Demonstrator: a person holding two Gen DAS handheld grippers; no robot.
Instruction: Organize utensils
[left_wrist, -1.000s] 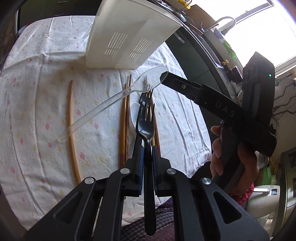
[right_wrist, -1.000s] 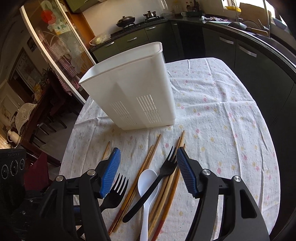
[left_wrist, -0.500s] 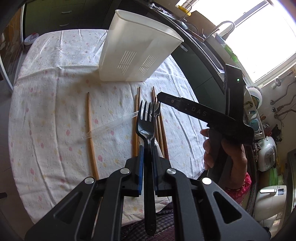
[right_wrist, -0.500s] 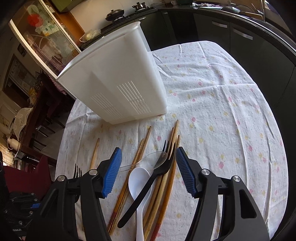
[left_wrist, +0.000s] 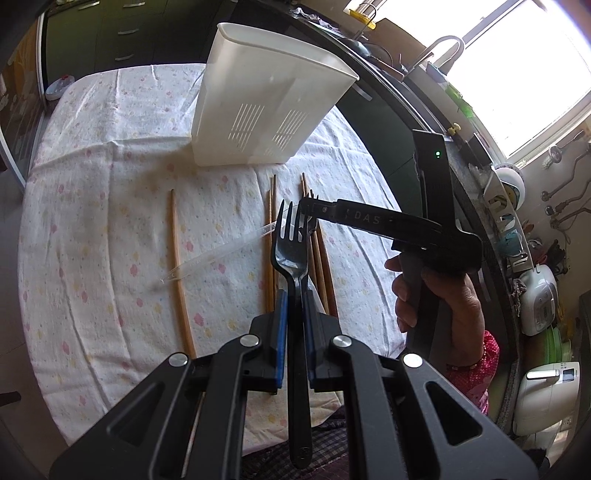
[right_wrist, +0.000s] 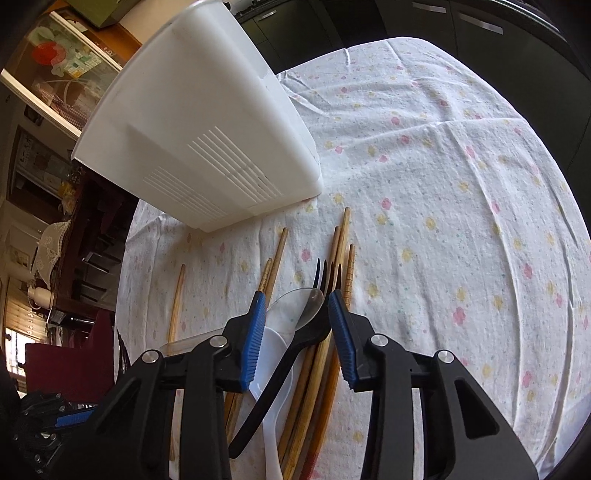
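— Two grippers; state of each?
— Left gripper (left_wrist: 293, 317): clamped on a black fork (left_wrist: 291, 254), handle running back between the blue pads, tines pointing forward and raised above the cloth. Right gripper (right_wrist: 297, 332): jaws spread wide, gripping nothing, lowered over the utensil pile.

— Items between the right gripper's fingers?
— One clear plastic spoon (right_wrist: 308, 306), bowl lying between the pads, its handle trailing off to the left; one second black fork (right_wrist: 295, 343), lying across a white spoon (right_wrist: 275, 365). Whether either pad touches the clear spoon cannot be told.

— Beneath and beside them?
— Several wooden chopsticks (right_wrist: 341, 258), roughly parallel, tips pointing ahead; one single chopstick (left_wrist: 176, 258) lies apart, well to the left of the left gripper.

— Farther ahead?
— One white slotted utensil holder (left_wrist: 266, 107), upright, just beyond the chopstick tips.

— Support?
— One table under a white floral tablecloth (right_wrist: 461, 184).

— Hands?
— Right hand (left_wrist: 439, 295), wrapped round the right gripper's grip.
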